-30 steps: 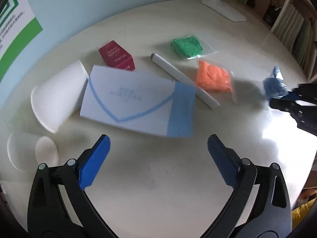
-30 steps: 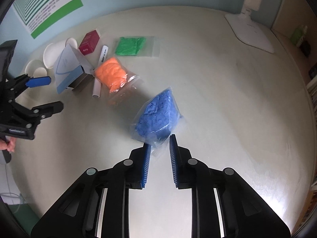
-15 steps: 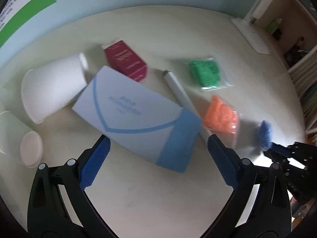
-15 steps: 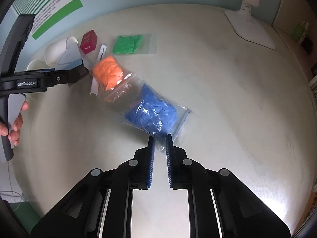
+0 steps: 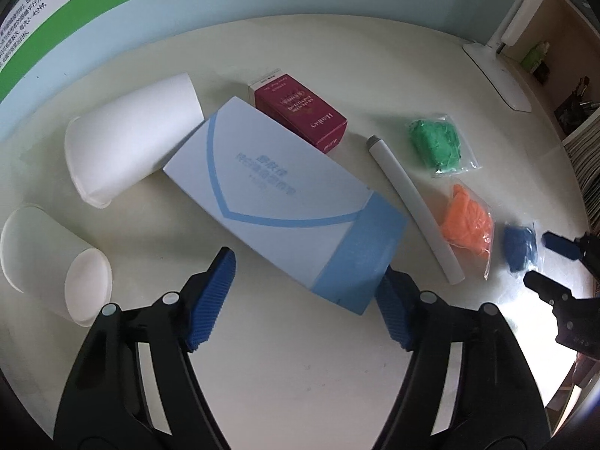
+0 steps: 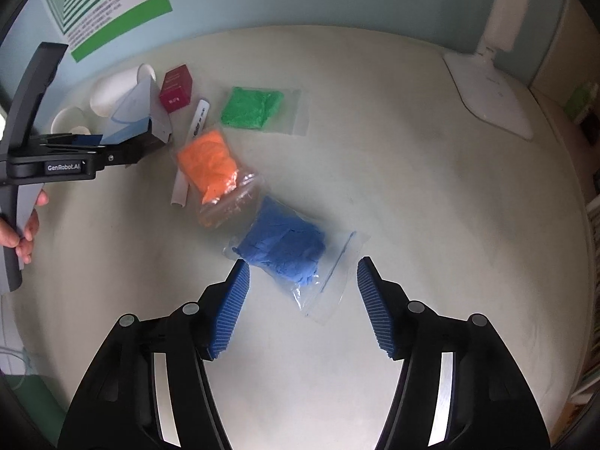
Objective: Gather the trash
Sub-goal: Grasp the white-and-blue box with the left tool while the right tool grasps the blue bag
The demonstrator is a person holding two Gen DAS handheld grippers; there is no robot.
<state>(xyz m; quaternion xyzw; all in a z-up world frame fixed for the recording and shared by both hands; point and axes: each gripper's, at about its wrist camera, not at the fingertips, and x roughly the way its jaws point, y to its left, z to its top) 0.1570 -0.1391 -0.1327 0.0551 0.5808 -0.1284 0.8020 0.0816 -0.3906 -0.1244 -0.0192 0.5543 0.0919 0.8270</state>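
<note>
My left gripper (image 5: 305, 292) hangs over the near end of the pale blue box (image 5: 285, 195), its jaws closing with that darker blue end between them; the right pad (image 5: 393, 318) sits against the box corner, the left pad (image 5: 212, 302) is clear of it, so I read nothing gripped yet. My right gripper (image 6: 300, 303) has its jaws opening, and the blue bag (image 6: 288, 251) lies flat on the table (image 6: 412, 195) between and just ahead of the pads, released, with neither pad touching it.

The rest of the trash sits in a loose cluster on the table's left side (as my right camera sees it). The orange bag (image 6: 208, 167) lies just beside the blue bag, their clear plastic edges touching or overlapping. The green bag (image 6: 251, 107) rests farther back, apart from both. A white tube (image 5: 414, 210) lies between the box and the orange bag. The maroon carton (image 5: 300, 110) rests against the far side of the box. 2 white cups lie on their sides: 1 cup (image 5: 131, 138) touches the box's far corner, the other cup (image 5: 52, 266) lies nearer me. A hand (image 6: 22, 225) holds the left gripper's handle. A white lamp base (image 6: 491, 93) stands at the table's far right.
</note>
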